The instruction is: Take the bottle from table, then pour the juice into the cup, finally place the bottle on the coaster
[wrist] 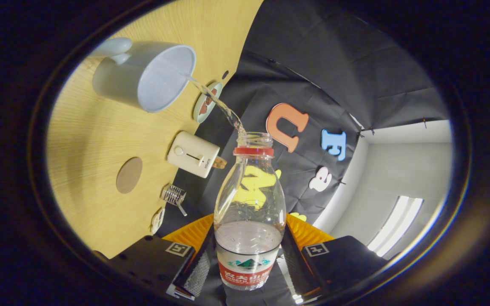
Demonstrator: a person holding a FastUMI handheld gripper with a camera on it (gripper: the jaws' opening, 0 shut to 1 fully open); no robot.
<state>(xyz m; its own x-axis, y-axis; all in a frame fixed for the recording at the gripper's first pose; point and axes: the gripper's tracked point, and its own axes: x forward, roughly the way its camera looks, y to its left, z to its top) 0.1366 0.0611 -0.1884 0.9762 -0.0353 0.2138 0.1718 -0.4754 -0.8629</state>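
My gripper is shut on a clear plastic bottle with a red neck ring and a red-and-white label, one finger pressing each side of its lower body. The view is rolled, so the bottle is tilted with its open mouth toward a white mug on the wooden table. A thin stream of clear liquid runs from the bottle's mouth into the mug's opening. A round brown coaster lies flat on the table, apart from the mug and nearer my fingers.
A cream box-shaped device stands at the table's edge beyond the coaster. A small round dish lies past the mug. A small wire-and-glass item and a little white object sit along the same edge.
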